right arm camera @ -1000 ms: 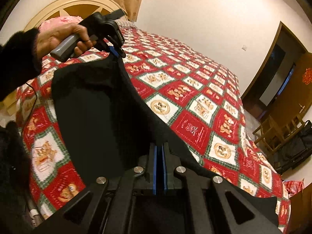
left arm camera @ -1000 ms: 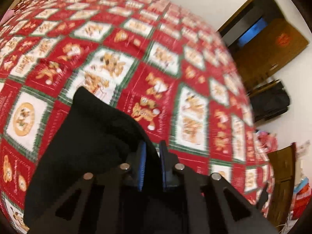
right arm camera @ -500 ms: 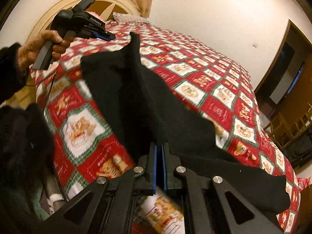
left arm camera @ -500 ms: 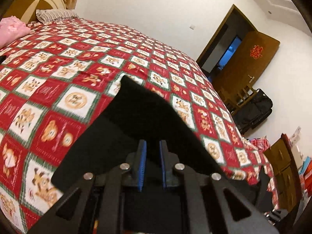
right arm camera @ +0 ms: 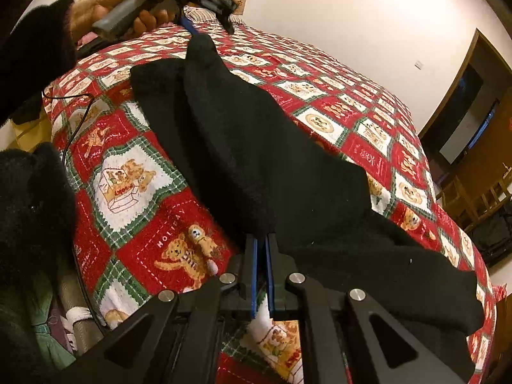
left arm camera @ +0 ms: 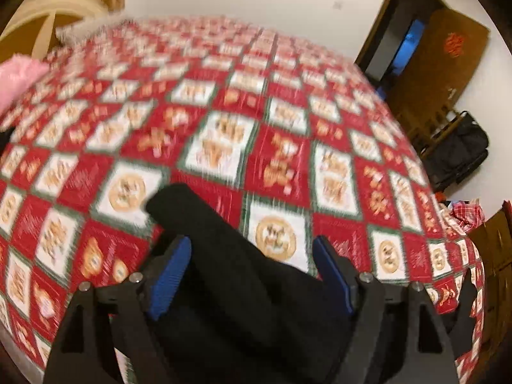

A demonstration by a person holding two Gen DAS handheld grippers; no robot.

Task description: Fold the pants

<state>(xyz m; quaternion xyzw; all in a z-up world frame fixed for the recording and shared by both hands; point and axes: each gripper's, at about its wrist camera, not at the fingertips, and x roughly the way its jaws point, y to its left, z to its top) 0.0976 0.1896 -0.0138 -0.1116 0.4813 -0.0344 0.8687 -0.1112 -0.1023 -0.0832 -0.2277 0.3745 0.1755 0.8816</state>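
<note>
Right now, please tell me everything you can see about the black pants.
The black pants look like soft, knitted fabric, plain and dark. They lie stretched across the red checked bedspread, partly folded, one layer over another. The right gripper is shut on their near edge. The left gripper is open, the far corner lying loose between its fingers.

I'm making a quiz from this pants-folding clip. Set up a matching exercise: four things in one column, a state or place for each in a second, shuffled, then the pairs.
Things:
1. left gripper
2. right gripper
3. pants
4. pink pillow

States or places:
A. black, draped across the red checked bedspread
B. jaws wide open, cloth between them but not pinched
C. at the head of the bed, by the headboard
D. shut on the cloth's near edge

Pairs: 1-B, 2-D, 3-A, 4-C
</note>
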